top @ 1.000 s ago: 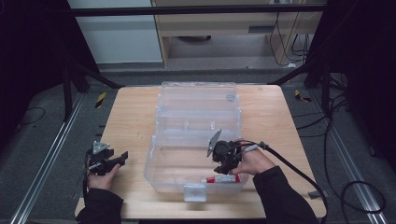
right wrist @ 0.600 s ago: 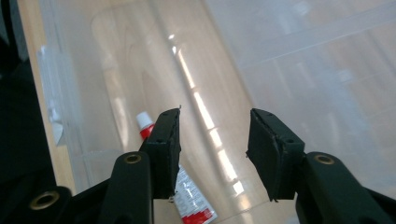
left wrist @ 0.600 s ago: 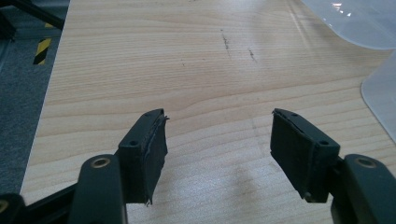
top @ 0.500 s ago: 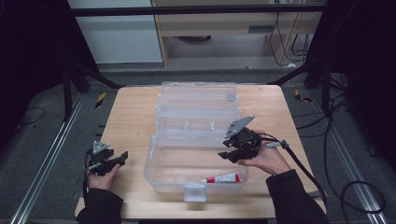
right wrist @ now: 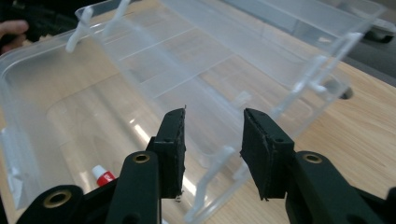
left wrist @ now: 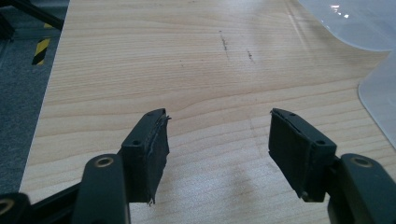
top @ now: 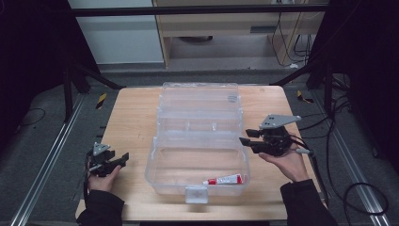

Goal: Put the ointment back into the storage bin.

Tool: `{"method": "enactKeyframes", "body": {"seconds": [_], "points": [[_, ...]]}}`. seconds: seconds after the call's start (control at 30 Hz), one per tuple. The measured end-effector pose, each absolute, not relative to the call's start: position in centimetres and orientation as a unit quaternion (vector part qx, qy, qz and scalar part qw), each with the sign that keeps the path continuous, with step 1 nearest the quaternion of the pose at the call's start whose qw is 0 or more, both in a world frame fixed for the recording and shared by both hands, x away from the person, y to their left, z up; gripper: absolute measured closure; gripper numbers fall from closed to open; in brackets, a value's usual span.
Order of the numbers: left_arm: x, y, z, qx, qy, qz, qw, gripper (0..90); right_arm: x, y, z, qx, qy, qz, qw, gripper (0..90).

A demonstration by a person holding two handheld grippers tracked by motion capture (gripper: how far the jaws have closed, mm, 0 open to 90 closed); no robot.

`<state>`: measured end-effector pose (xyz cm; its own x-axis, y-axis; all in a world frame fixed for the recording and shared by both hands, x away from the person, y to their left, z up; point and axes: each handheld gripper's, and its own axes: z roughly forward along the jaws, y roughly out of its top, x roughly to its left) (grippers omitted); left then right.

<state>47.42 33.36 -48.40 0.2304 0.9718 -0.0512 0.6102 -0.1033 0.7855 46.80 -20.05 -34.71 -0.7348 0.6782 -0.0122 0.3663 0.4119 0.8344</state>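
A clear plastic box [top: 160, 176] stands open mid-table with its lid folded back. A red and white tube [top: 226, 180] lies in its front compartment near the right wall. My right gripper [top: 245, 136] hovers just outside the box's right side, pointing left, open and empty. In the right gripper view the open gripper [right wrist: 212, 135] looks across the box [right wrist: 37, 84], and the tube's red cap [right wrist: 103, 176] peeks out at lower left. My left gripper [top: 123, 157] rests open at the table's front left, and it is also empty in its own view [left wrist: 218, 135], above bare wood.
The wooden table [top: 131, 117] has bare room left of the box and a narrower strip on its right. The box's latch [top: 196, 194] juts toward the front edge. A clear corner of the box [left wrist: 355, 23] shows at upper right in the left gripper view.
My right gripper has lifted out of the box's front compartment, away from the tube, and drawn back to the right beyond the wall. The tube stays lying inside. The left gripper has not moved.
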Motion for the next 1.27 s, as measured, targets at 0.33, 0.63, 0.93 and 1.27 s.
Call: {"method": "enactKeyframes", "body": {"seconds": [0.33,0.63,0.93,1.27], "points": [[47.3,33.3,-48.3,0.700,0.562,0.253,0.361,41.3,46.3,-24.3,-36.5,0.392,0.755,0.469,0.235,52.5],[47.3,33.3,-48.2,0.699,0.561,0.255,0.362,41.7,46.8,-26.5,-39.7,0.432,0.729,0.464,0.257,39.1],[47.4,33.4,-48.3,0.699,0.561,0.261,0.358,38.7,47.9,-28.7,-42.7,0.476,0.709,0.436,0.286,26.4],[47.4,33.4,-48.4,0.698,0.562,0.265,0.356,34.1,48.9,-30.5,-46.1,0.513,0.706,0.392,0.291,19.9]]}}
